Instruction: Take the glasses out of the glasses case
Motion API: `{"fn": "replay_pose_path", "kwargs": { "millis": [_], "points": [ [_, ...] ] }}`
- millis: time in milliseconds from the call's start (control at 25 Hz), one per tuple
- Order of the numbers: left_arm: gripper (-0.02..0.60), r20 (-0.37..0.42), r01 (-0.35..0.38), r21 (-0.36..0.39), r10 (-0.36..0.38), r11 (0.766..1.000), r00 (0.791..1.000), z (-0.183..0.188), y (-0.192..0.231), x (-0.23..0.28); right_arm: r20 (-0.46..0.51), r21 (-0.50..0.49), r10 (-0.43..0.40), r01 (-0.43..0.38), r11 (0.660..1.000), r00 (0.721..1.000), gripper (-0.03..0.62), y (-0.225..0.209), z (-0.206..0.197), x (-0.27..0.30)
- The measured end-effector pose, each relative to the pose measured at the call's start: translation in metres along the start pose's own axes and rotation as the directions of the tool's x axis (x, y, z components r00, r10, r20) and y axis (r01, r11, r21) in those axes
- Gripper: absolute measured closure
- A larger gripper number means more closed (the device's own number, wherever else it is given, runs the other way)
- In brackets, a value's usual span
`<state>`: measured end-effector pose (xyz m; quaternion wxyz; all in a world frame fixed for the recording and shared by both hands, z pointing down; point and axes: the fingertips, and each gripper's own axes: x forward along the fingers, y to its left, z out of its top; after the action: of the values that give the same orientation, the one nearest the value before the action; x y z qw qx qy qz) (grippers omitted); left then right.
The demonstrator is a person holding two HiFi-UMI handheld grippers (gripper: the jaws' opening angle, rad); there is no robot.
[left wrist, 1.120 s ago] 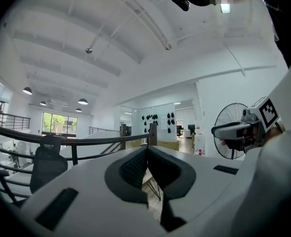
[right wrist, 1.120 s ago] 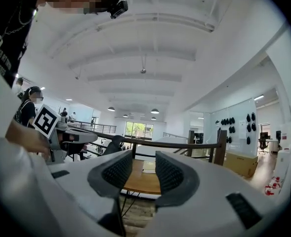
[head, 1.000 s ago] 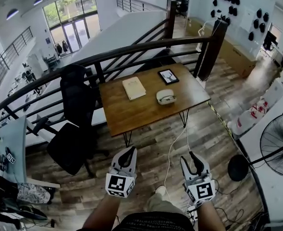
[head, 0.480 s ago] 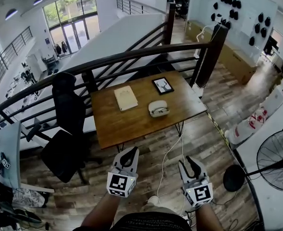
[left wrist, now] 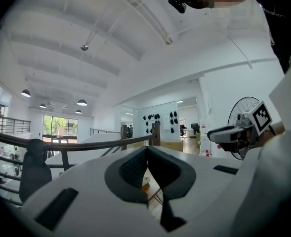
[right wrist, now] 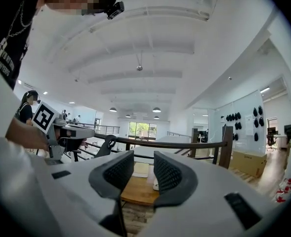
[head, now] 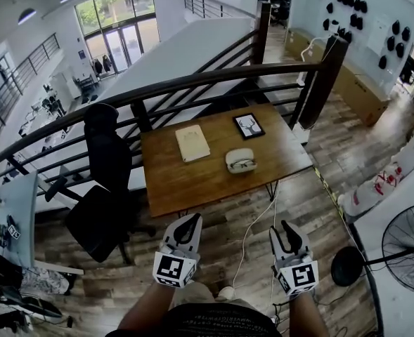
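An open white glasses case (head: pixel 241 161) lies on the wooden table (head: pixel 207 184), with the glasses showing inside it. Both grippers hover over the floor, well short of the table's near edge. My left gripper (head: pixel 190 220) is shut and empty; its pads meet at the tip in the left gripper view (left wrist: pixel 146 149). My right gripper (head: pixel 286 227) stands open and empty. Its jaws have just closed a little, with nothing between them. In the right gripper view (right wrist: pixel 144 158) the case (right wrist: pixel 156 184) shows far off through the gap.
A beige notebook (head: pixel 192 143) and a dark framed picture (head: pixel 248 126) also lie on the table. A black office chair (head: pixel 101 188) stands to its left, a dark railing (head: pixel 228 79) behind it. A white cable (head: pixel 252 223) trails across the floor, and a fan (head: pixel 407 241) stands at the right.
In the head view the table slid left, then back right and a little lower. Both grippers keep their places at the bottom of the view.
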<state>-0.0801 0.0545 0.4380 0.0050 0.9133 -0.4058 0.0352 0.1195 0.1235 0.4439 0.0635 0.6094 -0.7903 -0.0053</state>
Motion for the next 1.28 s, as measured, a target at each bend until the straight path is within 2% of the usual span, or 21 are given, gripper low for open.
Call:
{"fn": "replay_pose_path", "kwargs": {
  "millis": [280,720,840,1120,1280],
  "points": [
    [0.555,0.003,0.008,-0.007,-0.008,1.0,1.0,0.002,0.024,0.018,-0.011,0.016,0.003,-0.003,1.0,1.0,0.462,-0.002,-0.003,0.029],
    [0.555,0.001,0.102,0.0,-0.102,0.995,0.995,0.003,0.054,0.087,-0.073,0.016,-0.047,0.049,0.999,0.996,0.467,-0.013,-0.002,0.084],
    [0.555,-0.012,0.119,-0.002,-0.119,0.993,0.993,0.0,0.061,0.103,-0.05,0.029,-0.065,0.066,0.997,0.997,0.467,-0.02,-0.002,0.097],
    [0.555,-0.003,0.111,-0.018,-0.111,0.994,0.994,0.002,0.086,0.134,-0.072,0.043,-0.082,0.085,0.995,0.994,0.468,-0.032,-0.007,0.13],
    [0.555,-0.014,0.119,-0.018,-0.119,0.993,0.993,-0.004,0.105,0.149,-0.05,0.033,-0.071,0.073,0.997,0.996,0.471,-0.033,-0.003,0.156]
  ]
}}
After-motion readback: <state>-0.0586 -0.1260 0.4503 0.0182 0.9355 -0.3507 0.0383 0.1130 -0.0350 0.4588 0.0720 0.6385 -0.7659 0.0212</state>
